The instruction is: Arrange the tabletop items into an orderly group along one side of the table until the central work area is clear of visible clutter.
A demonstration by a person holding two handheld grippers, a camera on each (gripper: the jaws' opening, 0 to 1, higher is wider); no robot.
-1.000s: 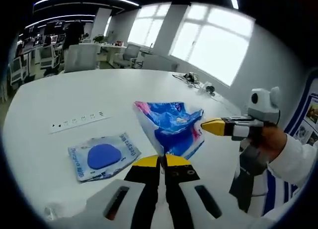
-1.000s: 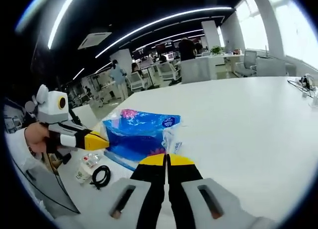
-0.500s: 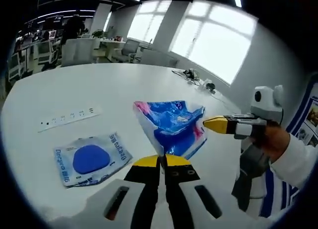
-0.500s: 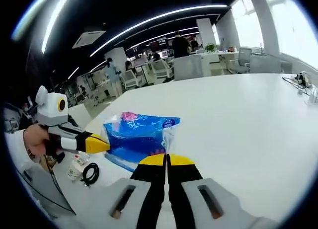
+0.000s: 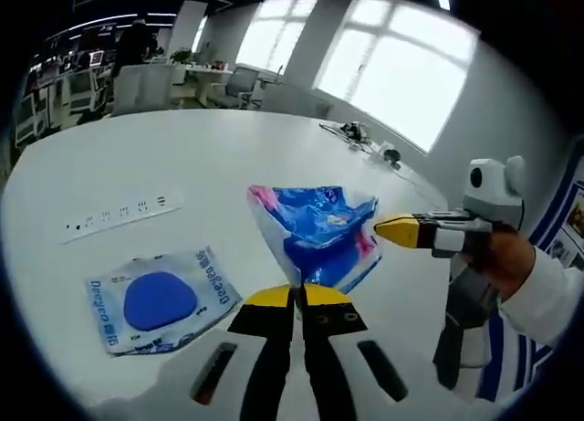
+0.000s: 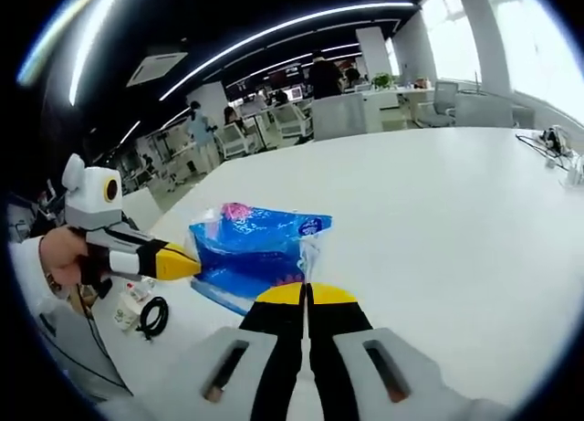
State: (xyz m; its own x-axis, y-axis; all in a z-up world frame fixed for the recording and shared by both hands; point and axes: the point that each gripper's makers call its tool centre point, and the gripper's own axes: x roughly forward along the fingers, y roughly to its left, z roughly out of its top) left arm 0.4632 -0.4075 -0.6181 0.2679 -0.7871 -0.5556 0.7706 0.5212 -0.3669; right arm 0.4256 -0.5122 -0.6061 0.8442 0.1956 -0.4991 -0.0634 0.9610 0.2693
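While both pairs of jaws stay pressed together on opposite edges of a blue plastic bag (image 5: 315, 234), the bag hangs stretched between them above the white table (image 5: 210, 156), clear of its surface. From the left gripper view, the left gripper (image 5: 297, 298) pinches the bag's lower corner with its yellow tips closed on the film, and the right gripper (image 5: 388, 229) comes in from the right, its tip set against the bag's far edge. From the right gripper view, the right gripper (image 6: 307, 296) bites the near edge of the blue plastic bag (image 6: 251, 247), and the left gripper (image 6: 182, 264) reaches its corner from the left. A flat packet printed with a blue oval (image 5: 160, 299) lies on the table beside the left jaws, a white power strip (image 5: 119, 215) sits further out, and a coiled black cable (image 6: 151, 316) rests near the table's edge with small packets beside it. A tangle of cables (image 5: 365, 142) lies at the far side under the windows. The step in hand appears to be carrying the bag to the group at the table's side. Doing it well likely means moving both hands together at one pace so the thin film neither tears nor slips, lowering it flat next to the packet, and letting go only once it rests on the table.
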